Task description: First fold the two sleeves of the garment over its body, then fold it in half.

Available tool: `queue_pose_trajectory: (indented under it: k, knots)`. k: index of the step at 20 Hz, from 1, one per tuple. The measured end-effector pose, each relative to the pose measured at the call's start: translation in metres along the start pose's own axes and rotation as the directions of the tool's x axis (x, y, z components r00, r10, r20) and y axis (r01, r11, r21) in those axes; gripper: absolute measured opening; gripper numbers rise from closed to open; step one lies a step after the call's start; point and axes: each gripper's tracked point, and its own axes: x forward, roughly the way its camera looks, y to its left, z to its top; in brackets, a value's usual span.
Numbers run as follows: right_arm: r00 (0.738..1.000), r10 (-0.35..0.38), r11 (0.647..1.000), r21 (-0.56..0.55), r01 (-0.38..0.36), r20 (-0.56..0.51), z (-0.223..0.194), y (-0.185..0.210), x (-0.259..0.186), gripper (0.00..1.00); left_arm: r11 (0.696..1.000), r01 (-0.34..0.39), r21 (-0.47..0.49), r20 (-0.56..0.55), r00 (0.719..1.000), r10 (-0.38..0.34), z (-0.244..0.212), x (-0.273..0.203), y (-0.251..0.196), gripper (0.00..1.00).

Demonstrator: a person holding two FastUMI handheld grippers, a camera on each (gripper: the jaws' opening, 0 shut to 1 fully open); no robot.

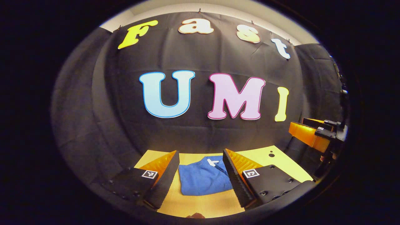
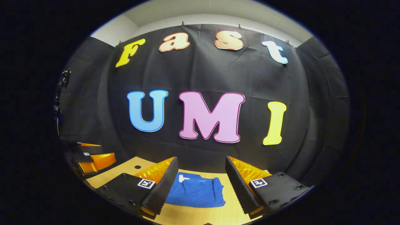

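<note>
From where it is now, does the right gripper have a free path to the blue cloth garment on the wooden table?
Probably yes. The right gripper is open above the wooden table, and the blue cloth garment lies between its fingers with nothing in the way. The left gripper hangs well off to one side.

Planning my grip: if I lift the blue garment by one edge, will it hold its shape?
Probably not. The blue garment lies flat and creased on the table, so it looks soft and would likely droop. It seems light and thin; a push would probably bunch it.
</note>
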Motion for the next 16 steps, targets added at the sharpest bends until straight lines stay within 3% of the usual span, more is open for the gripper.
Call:
queue_pose_trajectory:
  k: [3,8,12,13,16]
  knots:
    - [1.000,-0.023,1.000,0.010,0.023,0.021,0.001,0.003,-0.054,0.94,1.000,0.020,-0.003,0.115,0.993,-0.019,0.004,-0.059,-0.014,0.80]
    - [1.000,-0.028,0.999,-0.024,0.028,-0.006,-0.013,0.006,-0.112,0.94,0.999,0.009,-0.039,0.131,0.991,-0.004,0.000,-0.111,-0.036,0.79]
    - [1.000,-0.010,1.000,-0.020,0.010,-0.007,-0.015,0.006,-0.123,0.95,0.999,-0.032,-0.022,0.093,0.995,0.034,-0.008,-0.116,-0.033,0.80]
    - [1.000,-0.010,1.000,-0.024,0.010,0.006,-0.011,0.005,-0.122,0.89,0.999,-0.035,-0.017,0.103,0.994,0.037,-0.006,-0.116,-0.034,0.80]
    - [1.000,-0.009,1.000,-0.015,0.010,0.023,-0.002,0.004,-0.120,0.89,0.999,-0.042,0.000,0.113,0.993,0.042,0.002,-0.113,-0.034,0.79]
